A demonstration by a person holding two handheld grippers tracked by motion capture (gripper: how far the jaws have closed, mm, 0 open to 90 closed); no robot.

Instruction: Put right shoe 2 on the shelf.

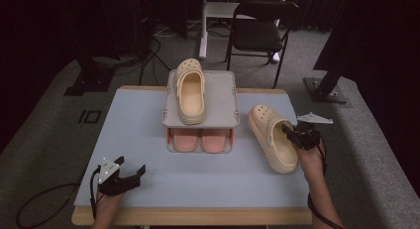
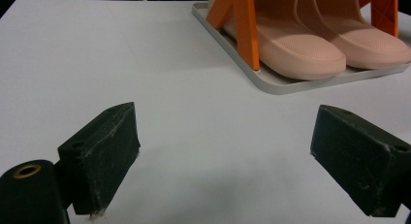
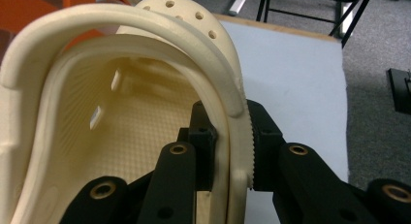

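Fingers (image 3: 264,136) of R gripper (image 1: 296,133) clamped on wall of cream clog (image 1: 272,138) at table's (image 1: 138,140) right, L gripper (image 1: 130,175) fingers apart, near-left.

Setting: a recording lab or test studio, not a home. Black curtains (image 1: 44,21) close off the back and sides. Grey carpet (image 1: 376,154) covers the floor, with loose cables (image 1: 148,55) running across it and a black stand base (image 1: 324,90) bolted together at right. A folding chair (image 1: 260,30) and a white stand leg (image 1: 203,26) sit behind the counter (image 1: 138,140), which carries a pale blue mat and a small two-tier rack (image 1: 223,102) as a staged prop.
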